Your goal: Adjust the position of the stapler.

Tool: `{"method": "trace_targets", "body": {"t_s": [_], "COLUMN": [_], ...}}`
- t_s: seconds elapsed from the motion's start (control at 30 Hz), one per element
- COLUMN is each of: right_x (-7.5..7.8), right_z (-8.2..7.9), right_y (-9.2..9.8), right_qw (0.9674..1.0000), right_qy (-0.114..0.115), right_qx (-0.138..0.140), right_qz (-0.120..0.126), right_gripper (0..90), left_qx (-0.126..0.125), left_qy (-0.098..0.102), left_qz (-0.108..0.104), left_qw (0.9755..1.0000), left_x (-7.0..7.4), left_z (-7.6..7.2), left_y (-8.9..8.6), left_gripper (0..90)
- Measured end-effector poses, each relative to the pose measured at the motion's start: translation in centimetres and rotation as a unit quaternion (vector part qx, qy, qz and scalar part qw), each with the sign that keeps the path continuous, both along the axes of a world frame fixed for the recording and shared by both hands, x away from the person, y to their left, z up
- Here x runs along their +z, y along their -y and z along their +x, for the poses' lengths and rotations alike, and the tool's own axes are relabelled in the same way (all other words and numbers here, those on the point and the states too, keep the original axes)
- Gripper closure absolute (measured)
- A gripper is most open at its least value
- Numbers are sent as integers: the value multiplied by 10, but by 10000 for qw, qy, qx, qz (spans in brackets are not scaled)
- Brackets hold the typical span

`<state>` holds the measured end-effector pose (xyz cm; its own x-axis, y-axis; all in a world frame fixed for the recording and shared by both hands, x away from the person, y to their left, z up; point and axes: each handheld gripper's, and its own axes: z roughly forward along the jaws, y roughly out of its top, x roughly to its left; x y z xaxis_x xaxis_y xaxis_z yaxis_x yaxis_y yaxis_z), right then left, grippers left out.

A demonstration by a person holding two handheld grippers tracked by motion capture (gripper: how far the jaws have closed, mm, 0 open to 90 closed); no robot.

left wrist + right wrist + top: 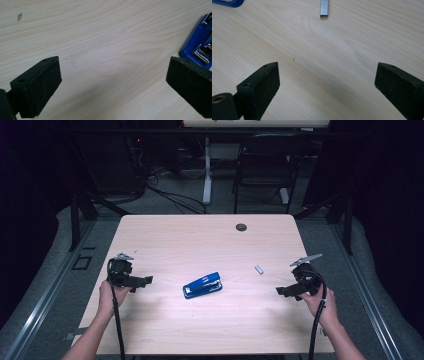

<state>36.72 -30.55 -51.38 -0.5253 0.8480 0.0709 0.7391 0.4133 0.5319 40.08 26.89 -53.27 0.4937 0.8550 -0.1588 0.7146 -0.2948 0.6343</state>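
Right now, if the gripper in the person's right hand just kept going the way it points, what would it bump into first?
Probably the strip of staples: it lies ahead of the open right gripper, a little left of centre, with bare table between. The blue stapler lies farther along, off to the side.

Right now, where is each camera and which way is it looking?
High view: sits above the person's side, looks forward and down on the table; shows both forearms, left gripper, right gripper.
Left gripper view: rides the left gripper, looks along its open jaws at the blue stapler.
Right gripper view: rides the right gripper, faces the staple strip.
Shared: the stapler and the tabletop appear in all three views.
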Motion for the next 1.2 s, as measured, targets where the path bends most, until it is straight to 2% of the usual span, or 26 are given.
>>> {"method": "trace_targets", "body": {"t_s": [0.13, 0.37, 0.6, 0.77, 0.93, 1.2], "right_x": [-1, -3, -4, -4, -4, -3], "right_z": [2, 4, 5, 6, 6, 6], "right_y": [1, 1, -1, 0, 0, -2], "right_qw": [9999, 9998, 9997, 9996, 9995, 9992], "right_qy": [-133, -190, -236, -267, -289, -357], "right_qx": [43, 84, 96, 118, 131, 190], "right_qz": [3, -19, -40, -65, -72, -52], "right_gripper": [49, 49, 49, 48, 49, 49], "left_qx": [-93, -155, -364, -660, -816, -1239], "left_qy": [-14, 3, 23, 90, 137, 100], "left_qz": [-17, -42, -86, -173, -194, -103], "left_qw": [10000, 9999, 9993, 9976, 9964, 9922], "left_x": [0, 3, 6, 9, 13, 13], "left_z": [2, 2, 6, 9, 13, 16], "left_y": [4, 6, 17, 34, 46, 67], "left_gripper": [0, 0, 0, 0, 0, 0]}}
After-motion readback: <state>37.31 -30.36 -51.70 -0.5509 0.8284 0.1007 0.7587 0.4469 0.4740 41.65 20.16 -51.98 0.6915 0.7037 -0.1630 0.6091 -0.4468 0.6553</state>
